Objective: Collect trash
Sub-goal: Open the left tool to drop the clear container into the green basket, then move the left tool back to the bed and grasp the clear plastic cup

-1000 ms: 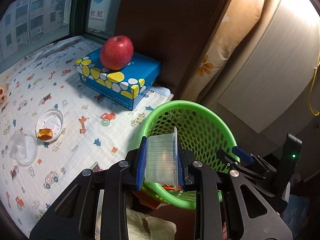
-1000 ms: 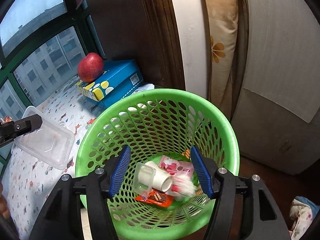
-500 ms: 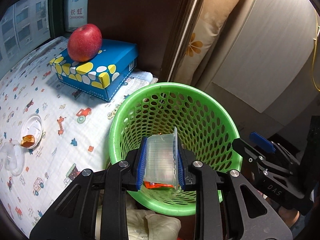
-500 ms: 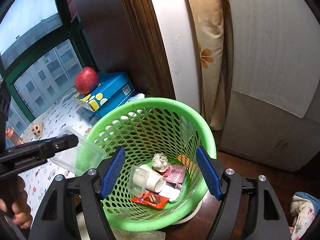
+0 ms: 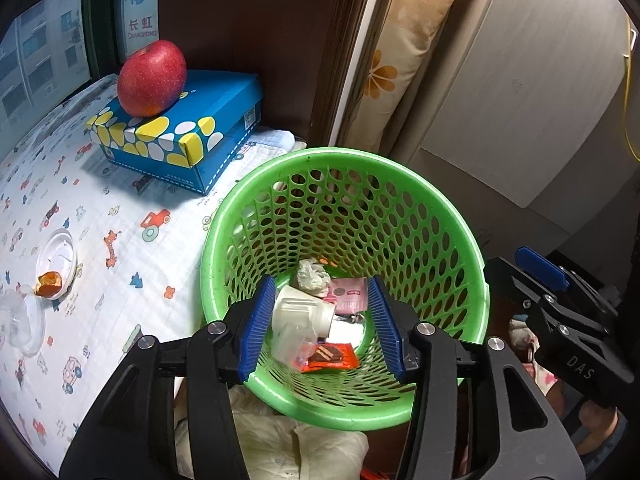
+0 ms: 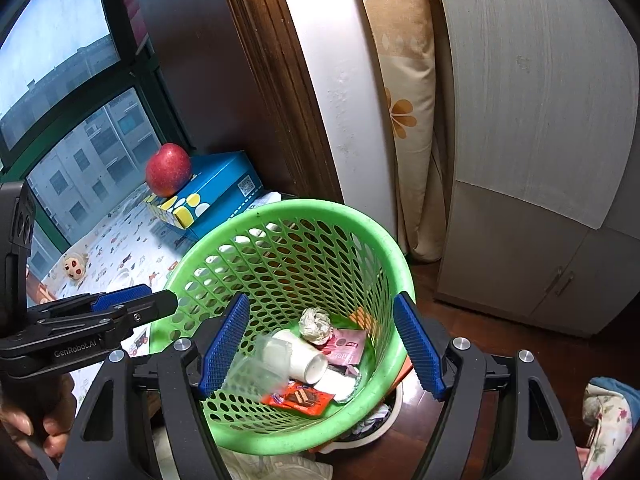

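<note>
- The left gripper (image 5: 322, 322) hangs over the near side of the green basket (image 5: 460, 248). Its jaws have just been opening, and now they stand apart with nothing pressed between the blue pads.
- The clear plastic box (image 6: 256, 368) is free of the pads. In the right wrist view it looks blurred, inside the basket near the left wall, over the other trash.
- The right gripper (image 6: 320, 344) is also above the basket. Its jaws have been opening too, they stand wide, and it holds nothing.
- At the bottom of the basket lie a white paper cup (image 6: 300, 354) on its side, a crumpled paper ball (image 6: 316, 322), a pink packet (image 6: 348, 346) and an orange wrapper (image 6: 298, 398).
- The basket stands just beside the right edge of the bed cover (image 5: 92, 280) with the small car print.
- At the far right corner of this cover there is a blue box (image 5: 176, 136), and 1 red apple (image 5: 152, 78) rests on top of it.
- Near the left edge of the cover lies a small clear lid (image 5: 58, 258) with an orange piece on it, and 1 more clear cup (image 5: 18, 326) is just beside it.
- A person's hand (image 6: 38, 424) grips the handle of the left gripper at the lower left of the right wrist view.
</note>
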`<state>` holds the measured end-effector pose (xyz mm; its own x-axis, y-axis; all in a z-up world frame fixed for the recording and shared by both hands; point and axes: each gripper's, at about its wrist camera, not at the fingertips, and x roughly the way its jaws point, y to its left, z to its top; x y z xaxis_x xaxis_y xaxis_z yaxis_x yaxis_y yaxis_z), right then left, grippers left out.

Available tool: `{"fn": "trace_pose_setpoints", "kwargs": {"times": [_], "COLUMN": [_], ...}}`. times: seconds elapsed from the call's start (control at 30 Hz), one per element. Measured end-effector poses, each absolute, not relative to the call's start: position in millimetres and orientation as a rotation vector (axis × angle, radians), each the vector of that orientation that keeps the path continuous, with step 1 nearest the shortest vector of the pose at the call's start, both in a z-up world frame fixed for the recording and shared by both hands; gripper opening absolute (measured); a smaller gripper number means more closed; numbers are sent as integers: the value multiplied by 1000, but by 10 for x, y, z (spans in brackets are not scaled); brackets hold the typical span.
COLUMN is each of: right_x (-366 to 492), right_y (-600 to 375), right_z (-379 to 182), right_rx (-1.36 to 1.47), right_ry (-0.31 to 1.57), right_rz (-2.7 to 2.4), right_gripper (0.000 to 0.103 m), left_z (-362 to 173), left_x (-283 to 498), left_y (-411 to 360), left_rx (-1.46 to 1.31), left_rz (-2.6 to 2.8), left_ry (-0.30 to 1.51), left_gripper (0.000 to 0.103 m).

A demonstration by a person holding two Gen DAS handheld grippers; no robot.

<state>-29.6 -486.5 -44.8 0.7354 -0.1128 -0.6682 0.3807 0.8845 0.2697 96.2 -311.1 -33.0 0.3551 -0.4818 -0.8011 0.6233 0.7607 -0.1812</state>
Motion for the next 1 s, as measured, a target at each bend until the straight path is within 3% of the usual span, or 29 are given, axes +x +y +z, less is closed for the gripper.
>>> {"fn": "trace_pose_setpoints", "kwargs": {"times": [0.47,1.0], "right_x": [-115,379], "right_y": [-4495,-3795], "right_z": [-347,-278], "right_rx": [372,308], "right_ry": [693,721], "right_rz": [-194,-46], "right_gripper": [77,79], "left_z": [-213,-273], "left_x": [1097,1602], "left_y": [-2419,-1144], "left_rx": [137,89], "left_rz": [-556,-232], "left_ry": [907,875], "left_gripper": [68,70]}}
